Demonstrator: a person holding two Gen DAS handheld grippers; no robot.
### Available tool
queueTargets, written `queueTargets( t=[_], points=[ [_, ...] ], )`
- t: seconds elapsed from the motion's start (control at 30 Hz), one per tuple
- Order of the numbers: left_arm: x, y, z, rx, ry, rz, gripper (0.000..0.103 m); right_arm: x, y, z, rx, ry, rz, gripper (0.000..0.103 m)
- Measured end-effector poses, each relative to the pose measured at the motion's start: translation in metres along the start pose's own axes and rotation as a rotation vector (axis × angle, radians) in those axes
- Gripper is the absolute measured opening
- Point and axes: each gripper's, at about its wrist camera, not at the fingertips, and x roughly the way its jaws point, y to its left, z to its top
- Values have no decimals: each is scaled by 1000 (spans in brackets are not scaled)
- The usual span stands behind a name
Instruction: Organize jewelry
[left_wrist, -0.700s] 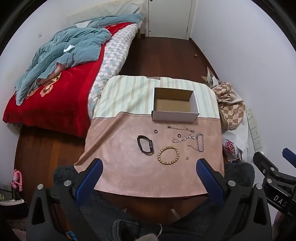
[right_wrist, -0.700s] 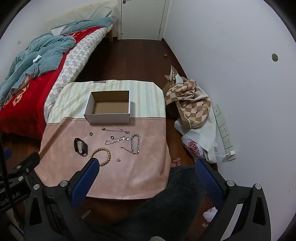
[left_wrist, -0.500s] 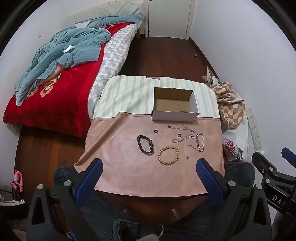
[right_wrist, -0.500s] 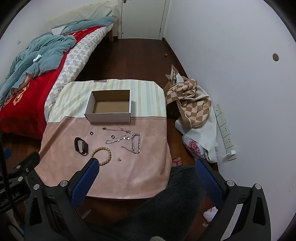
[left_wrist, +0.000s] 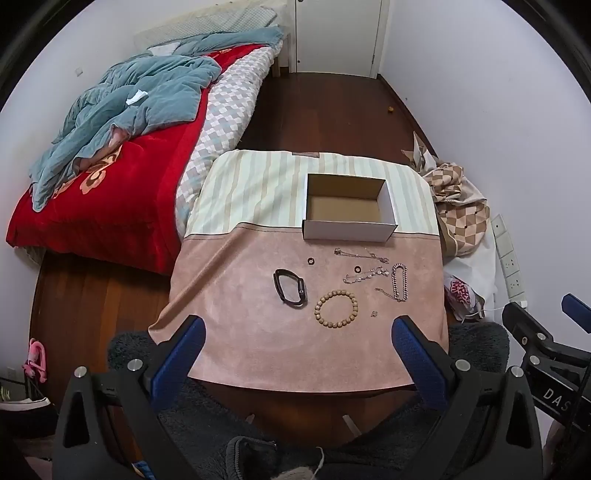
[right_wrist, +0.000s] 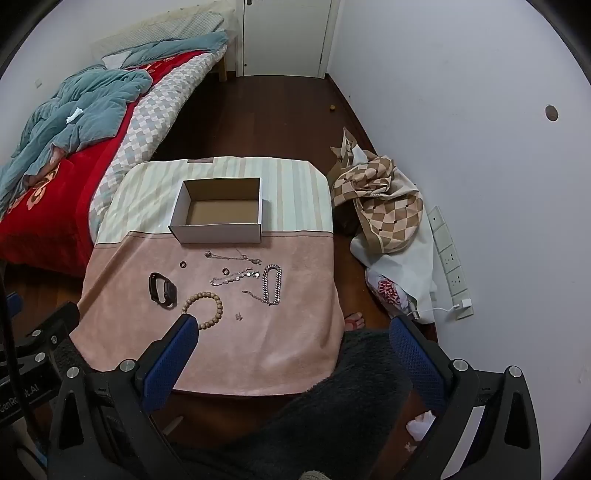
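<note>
An open, empty white cardboard box (left_wrist: 348, 208) (right_wrist: 220, 213) stands on a small cloth-covered table (left_wrist: 240, 325) (right_wrist: 303, 332). In front of it lie a black band (left_wrist: 290, 287) (right_wrist: 162, 289), a wooden bead bracelet (left_wrist: 335, 308) (right_wrist: 207, 305), a thick silver chain bracelet (left_wrist: 399, 282) (right_wrist: 272, 283), thin silver chains (left_wrist: 364, 275) (right_wrist: 234, 277), two small dark rings (left_wrist: 310, 261) (right_wrist: 183, 264) and a tiny earring (left_wrist: 373, 314) (right_wrist: 239, 316). My left gripper (left_wrist: 297, 354) is open and empty, held back above the table's near edge. My right gripper (right_wrist: 295, 354) is open and empty over the table's near right corner.
A bed with a red cover and a teal quilt (left_wrist: 122, 110) stands left of the table. A checkered cloth heap and bags (right_wrist: 384, 206) lie on the floor at the right, by a white wall with sockets (right_wrist: 448, 254). A dark fleece (right_wrist: 332, 406) lies under the grippers.
Both views have shifted very slightly; the grippers stay open and the jewelry and box have not moved.
</note>
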Motion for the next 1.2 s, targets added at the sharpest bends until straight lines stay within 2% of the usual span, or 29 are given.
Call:
queueTargets(
  t=[1.2],
  points=[
    [-9, -5, 5, 6, -10, -6, 103, -9, -3, 3, -7, -8, -7, 103]
  ],
)
